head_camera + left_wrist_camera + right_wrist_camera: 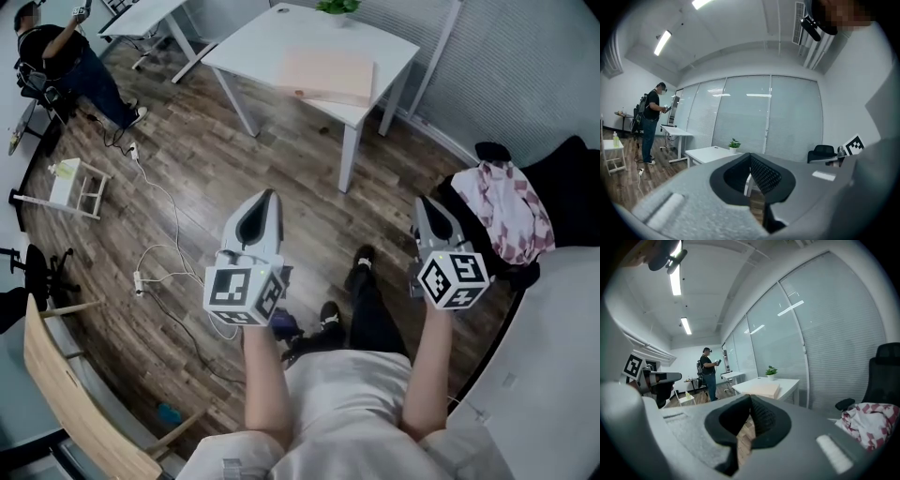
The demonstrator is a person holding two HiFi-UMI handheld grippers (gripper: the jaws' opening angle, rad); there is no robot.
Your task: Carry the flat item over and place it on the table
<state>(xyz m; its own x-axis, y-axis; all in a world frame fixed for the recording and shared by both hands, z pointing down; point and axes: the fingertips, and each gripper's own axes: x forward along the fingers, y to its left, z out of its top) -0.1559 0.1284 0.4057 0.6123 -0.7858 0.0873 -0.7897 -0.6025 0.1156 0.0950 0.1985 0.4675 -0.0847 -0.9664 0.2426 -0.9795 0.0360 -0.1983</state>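
Observation:
The flat item (pixel 328 75), a pale pink-beige slab, lies on the white table (pixel 272 37) across the room. In the right gripper view the slab (pixel 764 389) rests on that table (pixel 790 382) beside a small potted plant (pixel 771 371). My left gripper (pixel 270 195) and right gripper (pixel 421 202) are held in front of me above the wood floor, well short of the table. Both are shut with nothing between their jaws. The left gripper (pixel 750 157) points toward the table (pixel 710 152); the right gripper (pixel 751 399) points at the slab.
A black chair draped with a pink patterned cloth (pixel 506 211) stands close on my right. Cables and a power strip (pixel 141 278) lie on the floor at left, near a small white rack (pixel 70 183). Another person (pixel 66 56) stands far left by a second desk (pixel 141 14).

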